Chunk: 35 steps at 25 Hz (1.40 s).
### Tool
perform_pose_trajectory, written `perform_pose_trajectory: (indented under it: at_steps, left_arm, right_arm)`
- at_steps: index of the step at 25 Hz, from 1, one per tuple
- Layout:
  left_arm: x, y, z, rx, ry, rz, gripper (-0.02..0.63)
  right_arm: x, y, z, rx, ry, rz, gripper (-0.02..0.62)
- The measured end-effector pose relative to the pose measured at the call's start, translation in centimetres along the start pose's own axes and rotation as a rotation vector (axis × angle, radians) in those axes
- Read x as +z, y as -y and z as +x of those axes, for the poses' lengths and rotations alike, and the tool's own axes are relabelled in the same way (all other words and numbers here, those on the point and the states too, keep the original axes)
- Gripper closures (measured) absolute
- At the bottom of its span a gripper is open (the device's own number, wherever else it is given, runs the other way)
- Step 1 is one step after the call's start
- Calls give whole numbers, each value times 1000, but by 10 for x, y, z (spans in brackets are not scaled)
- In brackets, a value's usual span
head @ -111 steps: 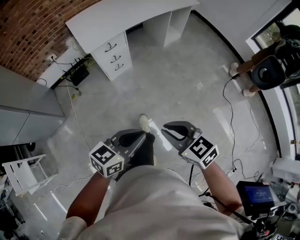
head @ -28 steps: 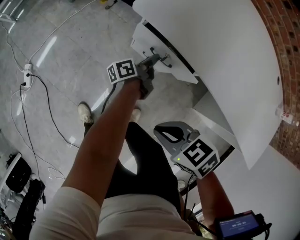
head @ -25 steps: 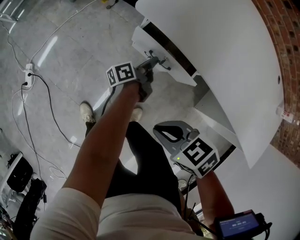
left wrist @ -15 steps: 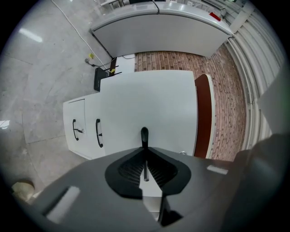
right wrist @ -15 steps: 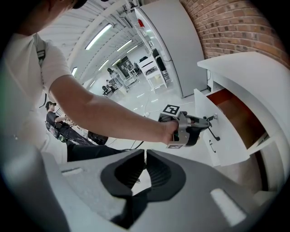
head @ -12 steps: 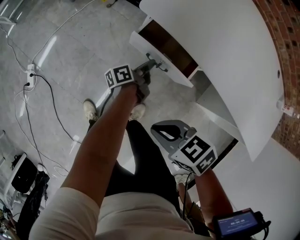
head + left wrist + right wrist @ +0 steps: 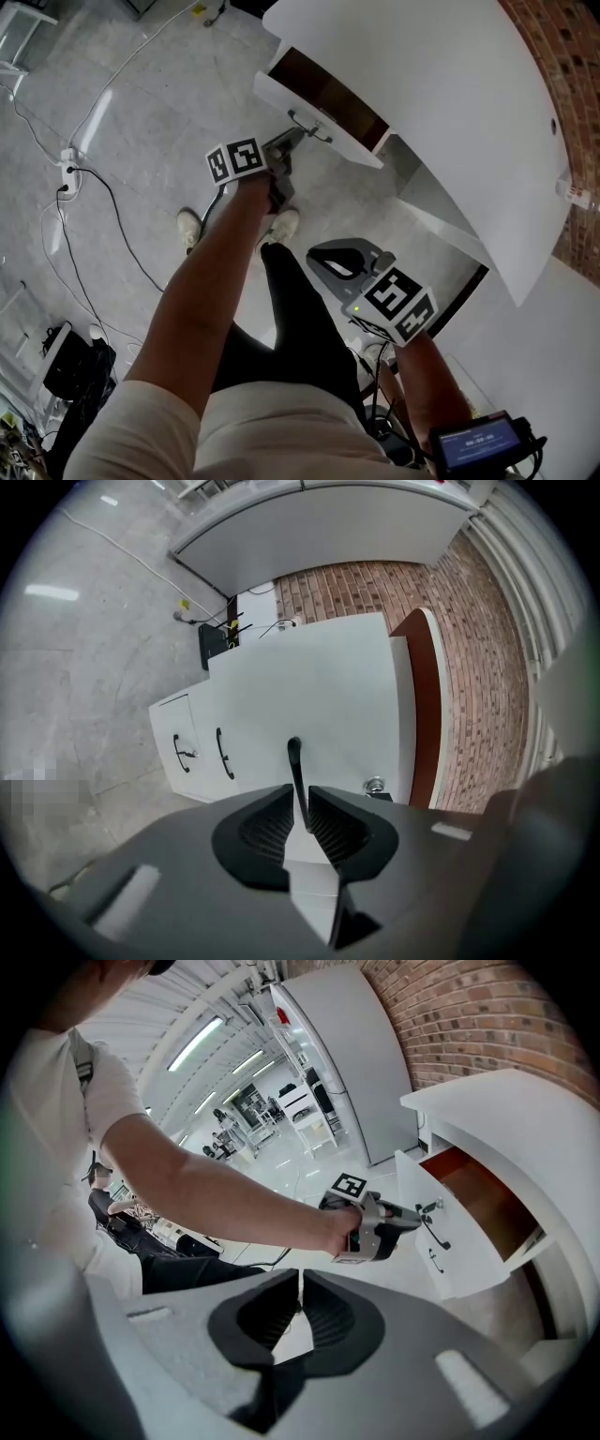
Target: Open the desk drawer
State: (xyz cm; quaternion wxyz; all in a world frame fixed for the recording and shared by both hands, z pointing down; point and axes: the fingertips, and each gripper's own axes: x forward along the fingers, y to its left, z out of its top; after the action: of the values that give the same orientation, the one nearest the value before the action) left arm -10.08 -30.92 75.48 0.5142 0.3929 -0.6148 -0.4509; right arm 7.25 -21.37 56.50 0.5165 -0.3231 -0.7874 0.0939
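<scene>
the left gripper [image 7: 294, 137] is clenched on the handle [image 7: 293, 761] to draw the half-open drawer [image 7: 328, 91] out from the desk [image 7: 441, 103], while the right gripper [image 7: 330, 264] waits closed and empty below the desk

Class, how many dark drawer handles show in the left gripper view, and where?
3. One handle is clamped in the left tool; the second handle lies just left of it; the third handle is further left. None seems hidden.

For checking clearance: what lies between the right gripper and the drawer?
Only bare floor, in the head view; the left gripper grips the handle beside that stretch.
</scene>
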Motion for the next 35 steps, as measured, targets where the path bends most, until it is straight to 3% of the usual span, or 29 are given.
perform_pose_trajectory:
  at_steps: [3, 9, 13, 20, 27, 35]
  left_arm:
    - [-3, 2, -21, 27, -23, 11, 549]
    - [-10, 36, -74, 3, -101, 52, 563]
    - [-10, 74, -114, -20, -189, 136, 577]
    - [-4, 154, -189, -88, -261, 281, 601]
    - [-8, 236, -287, -135, -331, 527, 601]
    - [-31, 273, -323, -190, -431, 611, 601]
  right_arm:
    - [7, -14, 0, -12, 7, -3, 580]
    - [24, -32, -5, -59, 45, 1, 580]
    - [35, -46, -10, -101, 85, 29, 578]
    - [62, -82, -27, -166, 146, 30, 580]
    - [91, -147, -30, -237, 193, 20, 580]
    - [110, -159, -15, -225, 196, -18, 580]
